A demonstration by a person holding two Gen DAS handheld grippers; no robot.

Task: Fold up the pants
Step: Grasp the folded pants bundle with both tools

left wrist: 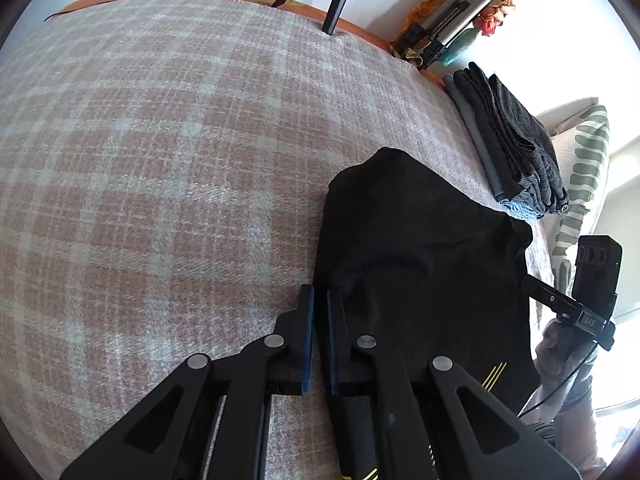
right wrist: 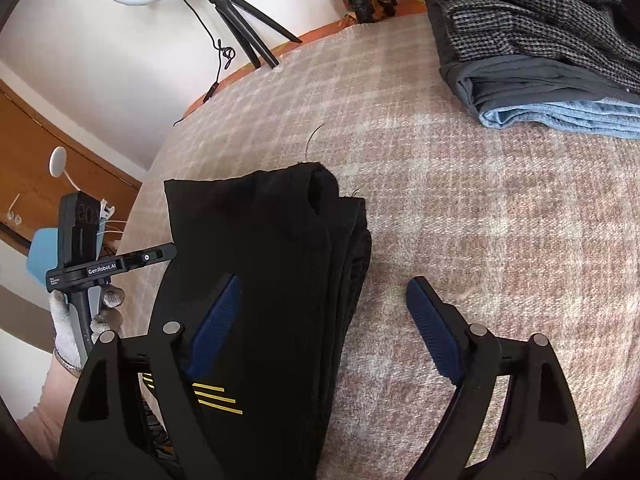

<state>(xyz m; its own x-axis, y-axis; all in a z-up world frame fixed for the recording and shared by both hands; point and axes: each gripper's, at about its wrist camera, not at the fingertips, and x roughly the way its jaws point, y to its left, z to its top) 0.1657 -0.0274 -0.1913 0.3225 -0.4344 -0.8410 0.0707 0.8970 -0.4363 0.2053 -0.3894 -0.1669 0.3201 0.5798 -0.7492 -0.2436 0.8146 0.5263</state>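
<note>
Black pants (right wrist: 276, 280) fold hides lower layers; bottom cropped.

My folded pants (right wrist: 272, 280) lie on the blanket (right wrist: 480, 240) that covers the bed, near its close edge. From my right wrist view, my right gripper (right wrist: 320, 320) straddles the pants' right-hand folded edge: one finger over the garment, the other over bare blanket beside it. My left gripper (left wrist: 318, 336) sits at the pants' (left wrist: 420, 248) opposite edge (its fingers nearly together). Behind and to the right of the pants, well apart from them, a stack of folded clothes (right wrist: 540, 48) rests on the blanket. A tripod (right wrist: 244, 20) stands beyond the bed's far edge, left of the stack.
</note>
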